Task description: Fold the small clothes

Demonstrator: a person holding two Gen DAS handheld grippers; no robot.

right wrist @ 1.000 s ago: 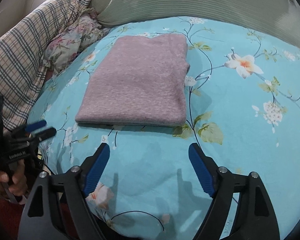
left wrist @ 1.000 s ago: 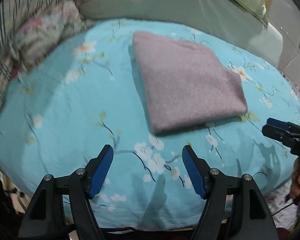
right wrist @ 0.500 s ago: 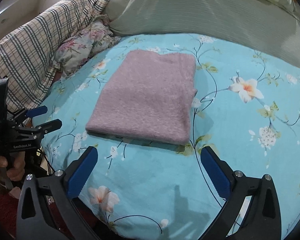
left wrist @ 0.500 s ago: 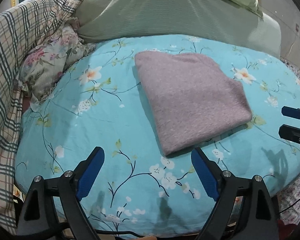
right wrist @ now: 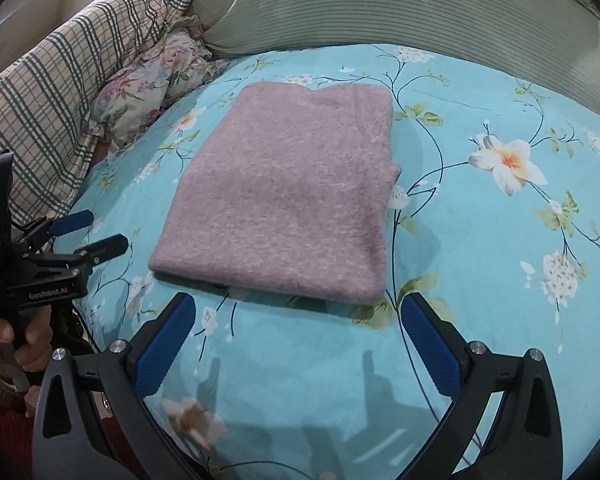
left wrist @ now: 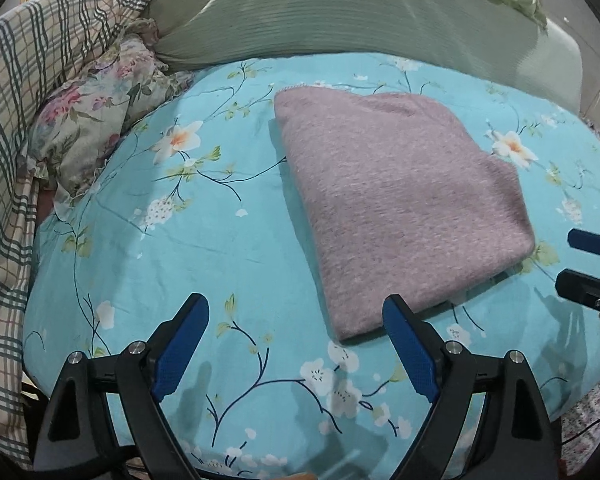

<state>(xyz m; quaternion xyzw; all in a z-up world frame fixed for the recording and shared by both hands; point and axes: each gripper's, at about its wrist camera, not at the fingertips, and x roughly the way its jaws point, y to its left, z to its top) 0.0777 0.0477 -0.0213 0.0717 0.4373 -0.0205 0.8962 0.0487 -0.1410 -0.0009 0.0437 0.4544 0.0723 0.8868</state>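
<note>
A mauve knitted garment [left wrist: 400, 200] lies folded into a flat rectangle on the turquoise floral bedsheet [left wrist: 180, 248]; it also shows in the right wrist view [right wrist: 284, 196]. My left gripper [left wrist: 296, 308] is open and empty, just short of the garment's near left corner. My right gripper [right wrist: 296, 304] is open and empty, just short of the garment's near edge. Each gripper shows at the side of the other's view: the right one [left wrist: 580, 256] and the left one [right wrist: 88, 232].
A green ribbed pillow [left wrist: 340, 12] lies behind the garment. A plaid quilt [left wrist: 28, 92] and a floral pillow [left wrist: 96, 120] are bunched at the left. The bed's front edge runs just below both grippers.
Both grippers have pulled back and tilted up, so more of the pillows shows. Their jaws have opened somewhat wider. The folded garment has not moved.
</note>
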